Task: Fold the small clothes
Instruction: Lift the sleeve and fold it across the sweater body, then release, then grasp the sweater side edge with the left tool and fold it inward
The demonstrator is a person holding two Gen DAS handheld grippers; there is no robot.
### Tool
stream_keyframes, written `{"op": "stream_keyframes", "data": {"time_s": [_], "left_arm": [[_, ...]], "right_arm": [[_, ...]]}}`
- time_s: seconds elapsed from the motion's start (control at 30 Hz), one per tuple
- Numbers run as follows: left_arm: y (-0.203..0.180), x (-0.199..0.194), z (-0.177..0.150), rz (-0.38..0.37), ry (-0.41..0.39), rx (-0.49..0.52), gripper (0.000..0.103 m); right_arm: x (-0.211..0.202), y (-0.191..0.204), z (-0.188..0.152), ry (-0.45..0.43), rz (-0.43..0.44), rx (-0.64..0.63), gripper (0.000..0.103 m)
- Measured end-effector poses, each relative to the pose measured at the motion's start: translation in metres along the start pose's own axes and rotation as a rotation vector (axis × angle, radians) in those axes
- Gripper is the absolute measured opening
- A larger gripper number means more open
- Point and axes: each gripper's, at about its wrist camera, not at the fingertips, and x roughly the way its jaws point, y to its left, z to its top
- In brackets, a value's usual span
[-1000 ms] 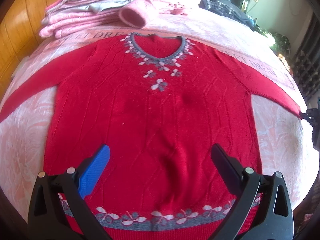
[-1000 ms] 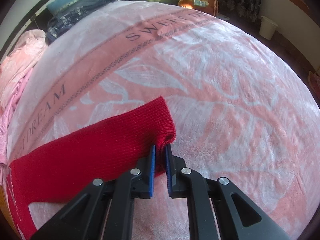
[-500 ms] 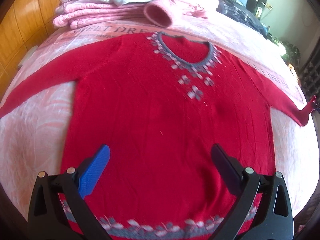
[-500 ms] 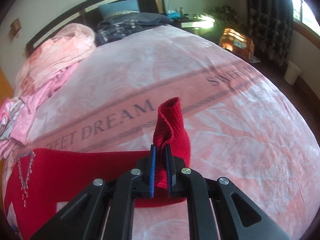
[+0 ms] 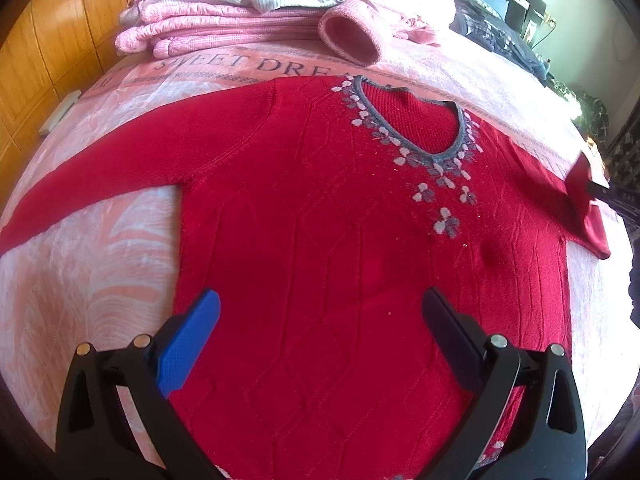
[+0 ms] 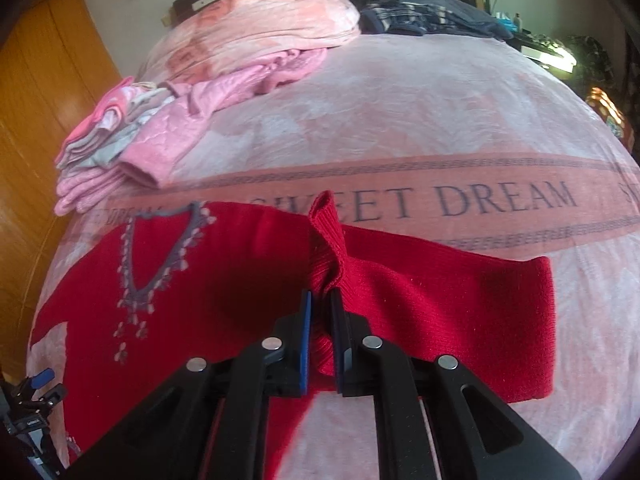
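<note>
A red knit sweater (image 5: 320, 216) with a grey flowered neckline lies face up on the pink bed blanket (image 5: 80, 280). My left gripper (image 5: 320, 312) hovers open over its lower body, holding nothing. The sweater's left sleeve stretches flat toward the left edge. In the right wrist view my right gripper (image 6: 321, 300) is shut on the cuff (image 6: 326, 232) of the other sleeve, lifted and carried inward, so the sleeve (image 6: 460, 300) doubles back on itself. The neckline (image 6: 160, 256) shows at the left. The lifted cuff (image 5: 580, 176) also appears at the far right of the left wrist view.
A stack of folded pink and grey clothes (image 5: 224, 12) sits beyond the collar, with a pink rolled sleeve end (image 5: 352, 36) nearest. Dark bedding (image 6: 420, 12) lies at the headboard. Wooden panelling (image 5: 36, 60) runs along the left. The blanket edge drops off at the right.
My right gripper has raised the cuff off the blanket and swung it in toward the sweater's body, folding the sleeve. The left gripper has shifted forward and left, still open.
</note>
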Motion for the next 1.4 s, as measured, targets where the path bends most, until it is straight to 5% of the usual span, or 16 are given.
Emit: {"op": "stream_keyframes", "data": {"time_s": [0.1, 0.3, 0.4, 0.57, 0.83, 0.97, 1.1, 1.13, 1.2, 1.27, 1.4], "left_arm": [[0.002, 0.001, 0.000, -0.012, 0.004, -0.006, 0.100], [-0.016, 0.003, 0.005, -0.055, 0.013, 0.010, 0.100], [-0.037, 0.002, 0.012, -0.093, 0.007, 0.035, 0.100], [-0.107, 0.012, 0.032, -0.209, 0.018, 0.119, 0.100], [-0.231, 0.085, 0.061, -0.529, 0.248, 0.111, 0.093], [-0.269, 0.131, 0.072, -0.533, 0.351, 0.084, 0.074], [-0.286, 0.149, 0.079, -0.533, 0.380, 0.035, 0.070], [-0.290, 0.150, 0.080, -0.533, 0.376, 0.035, 0.063], [-0.298, 0.151, 0.082, -0.545, 0.387, 0.036, 0.026], [-0.303, 0.154, 0.081, -0.550, 0.393, 0.033, 0.006], [-0.297, 0.157, 0.080, -0.555, 0.351, -0.032, 0.003]], "right_arm": [[0.015, 0.035, -0.002, 0.023, 0.082, -0.024, 0.000], [0.043, 0.066, -0.016, 0.074, 0.112, -0.048, 0.004], [0.024, 0.042, -0.026, 0.031, 0.139, 0.039, 0.010], [-0.014, -0.007, -0.061, -0.015, -0.024, 0.081, 0.026], [-0.043, -0.095, -0.139, -0.021, -0.124, 0.169, 0.027], [-0.047, -0.108, -0.162, -0.071, -0.082, 0.172, 0.025], [-0.046, -0.108, -0.167, -0.102, -0.071, 0.168, 0.032], [-0.045, -0.108, -0.168, -0.109, -0.066, 0.173, 0.032], [-0.046, -0.109, -0.169, -0.119, -0.059, 0.175, 0.032], [-0.047, -0.111, -0.172, -0.129, -0.046, 0.182, 0.032], [-0.048, -0.113, -0.175, -0.142, -0.031, 0.192, 0.032]]}}
